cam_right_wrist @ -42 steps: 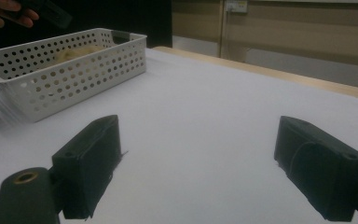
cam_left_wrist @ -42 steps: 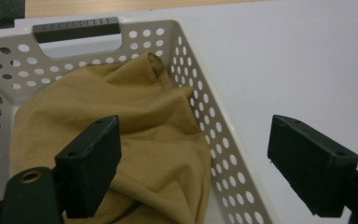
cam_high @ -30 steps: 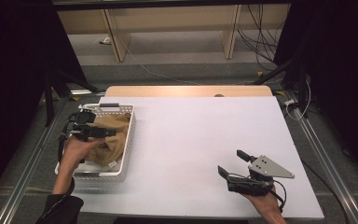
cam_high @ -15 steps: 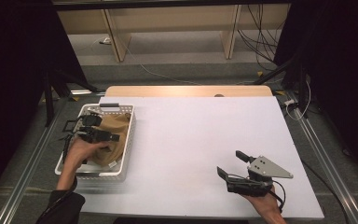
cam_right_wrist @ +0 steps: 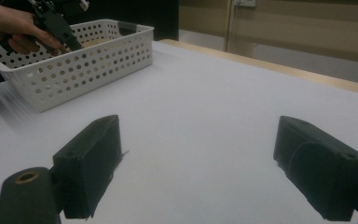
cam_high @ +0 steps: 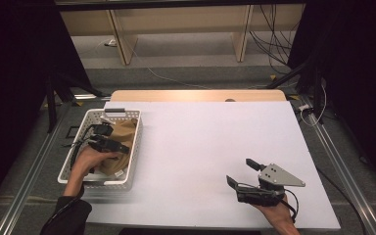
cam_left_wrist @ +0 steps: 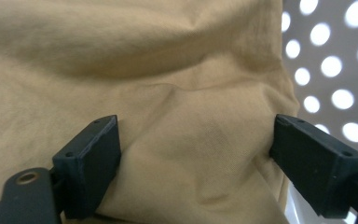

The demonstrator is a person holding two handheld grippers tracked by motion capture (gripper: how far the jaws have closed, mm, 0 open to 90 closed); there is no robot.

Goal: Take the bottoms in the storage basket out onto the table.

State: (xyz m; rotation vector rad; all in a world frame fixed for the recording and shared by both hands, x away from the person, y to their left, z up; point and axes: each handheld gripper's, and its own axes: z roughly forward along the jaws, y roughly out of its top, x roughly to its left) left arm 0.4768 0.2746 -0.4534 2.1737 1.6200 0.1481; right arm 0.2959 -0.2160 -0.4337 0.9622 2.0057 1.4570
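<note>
While the tan cloth point(cam_high: 120, 142) lies bunched inside the white perforated basket point(cam_high: 90, 178) at the left edge of the table point(cam_high: 200, 142), the left gripper point(cam_high: 108, 144) is lowered into that basket with its tips against the fabric. In the left gripper view its jaws stand spread, a raised fold of the cloth point(cam_left_wrist: 191, 154) bulging between them; both inner faces appear to touch the fabric, but no pinch has been made. The basket wall point(cam_left_wrist: 326, 60) shows just beyond the cloth's edge.

Across the middle, the table surface is bare white.

At the right, the right gripper point(cam_high: 247, 178) rests low near the front edge, well apart from the basket, jaws spread and holding nothing; its own view looks across the table towards the basket point(cam_right_wrist: 79, 65) and the left hand point(cam_right_wrist: 14, 25).

Assessment: the work is at its start. The cloth is not yet gripped, and closing on the fold and lifting it from the basket remain outstanding.
</note>
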